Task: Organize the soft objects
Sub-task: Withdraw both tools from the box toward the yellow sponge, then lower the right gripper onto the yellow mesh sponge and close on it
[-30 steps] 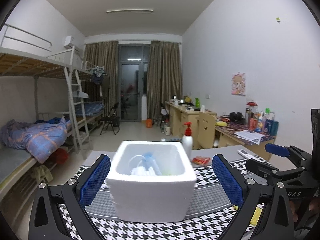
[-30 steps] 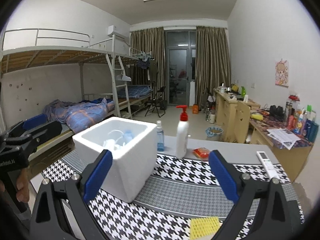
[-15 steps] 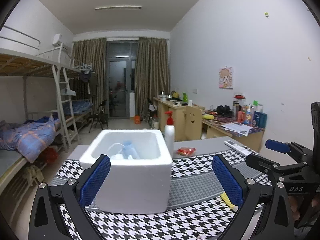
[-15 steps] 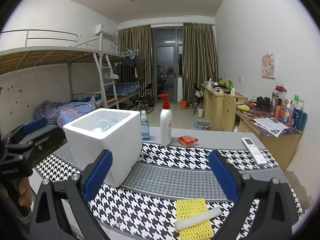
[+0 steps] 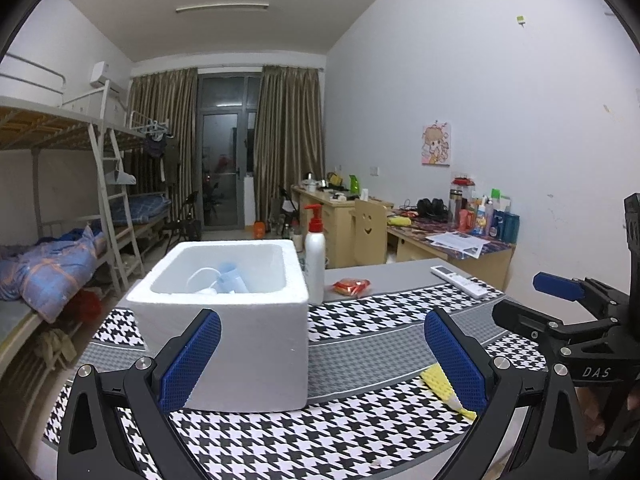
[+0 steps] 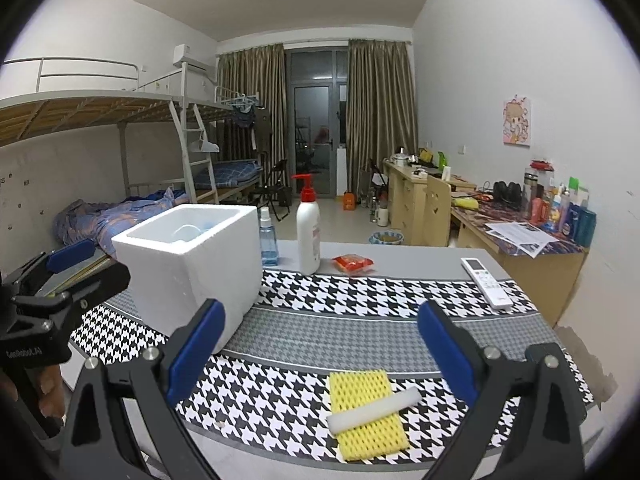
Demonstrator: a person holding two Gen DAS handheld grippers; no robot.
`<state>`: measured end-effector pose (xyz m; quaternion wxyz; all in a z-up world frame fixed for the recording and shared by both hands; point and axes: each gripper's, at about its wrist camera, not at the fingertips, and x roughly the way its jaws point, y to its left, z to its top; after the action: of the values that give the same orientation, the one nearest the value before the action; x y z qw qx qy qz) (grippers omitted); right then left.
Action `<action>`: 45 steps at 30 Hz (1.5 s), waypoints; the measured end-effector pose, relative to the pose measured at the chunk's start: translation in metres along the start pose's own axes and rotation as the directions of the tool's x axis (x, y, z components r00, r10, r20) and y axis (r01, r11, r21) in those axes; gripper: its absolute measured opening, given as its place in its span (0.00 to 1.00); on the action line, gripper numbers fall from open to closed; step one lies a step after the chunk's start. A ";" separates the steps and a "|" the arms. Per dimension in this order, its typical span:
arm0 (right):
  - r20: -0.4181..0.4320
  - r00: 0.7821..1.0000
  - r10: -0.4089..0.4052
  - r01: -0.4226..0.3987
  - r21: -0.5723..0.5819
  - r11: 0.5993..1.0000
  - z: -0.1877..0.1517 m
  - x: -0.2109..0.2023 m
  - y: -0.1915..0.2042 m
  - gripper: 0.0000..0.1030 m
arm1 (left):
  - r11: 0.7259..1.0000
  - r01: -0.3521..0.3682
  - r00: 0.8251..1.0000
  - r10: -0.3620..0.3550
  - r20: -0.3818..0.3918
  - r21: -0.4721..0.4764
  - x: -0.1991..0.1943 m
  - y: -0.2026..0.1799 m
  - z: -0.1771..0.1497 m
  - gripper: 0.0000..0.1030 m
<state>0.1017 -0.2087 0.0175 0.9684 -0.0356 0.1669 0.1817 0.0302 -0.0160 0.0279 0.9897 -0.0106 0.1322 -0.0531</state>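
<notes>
A white foam box (image 5: 240, 316) stands on the houndstooth mat (image 6: 344, 300), holding pale blue and white soft items (image 5: 224, 282). It also shows in the right wrist view (image 6: 192, 264). A yellow foam net (image 6: 366, 412) with a white foam stick (image 6: 372, 410) across it lies near the table's front edge, between my right gripper's fingers and below them. My right gripper (image 6: 320, 348) is open and empty. My left gripper (image 5: 324, 356) is open and empty, just in front of the box. The net's edge (image 5: 444, 392) shows beside the left gripper's right finger.
A white pump bottle (image 6: 308, 232), a small blue spray bottle (image 6: 268, 240), a red packet (image 6: 352, 264) and a white remote (image 6: 486, 282) sit at the table's far side. Bunk beds stand left, desks right.
Both grippers have pulled back and turned. The foam box has slid left in both views. The yellow net and white stick have come fully into the right wrist view.
</notes>
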 end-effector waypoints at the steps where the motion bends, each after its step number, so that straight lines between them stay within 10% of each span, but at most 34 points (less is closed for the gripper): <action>1: 0.001 1.000 -0.001 0.001 -0.002 1.000 -0.002 -0.001 0.001 0.96 | 1.000 0.002 1.000 -0.002 -0.001 0.001 0.000 -0.001 -0.001 0.99; 45: -0.182 0.982 -0.051 0.074 0.125 0.989 -0.062 0.020 -0.061 0.96 | 0.996 0.090 0.990 -0.088 -0.111 0.014 0.045 -0.037 -0.032 0.99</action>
<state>0.1219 -0.2664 -0.0472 0.9550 0.0070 0.2635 0.1358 0.0612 -0.0584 -0.0134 0.9776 -0.0044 0.1857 -0.0990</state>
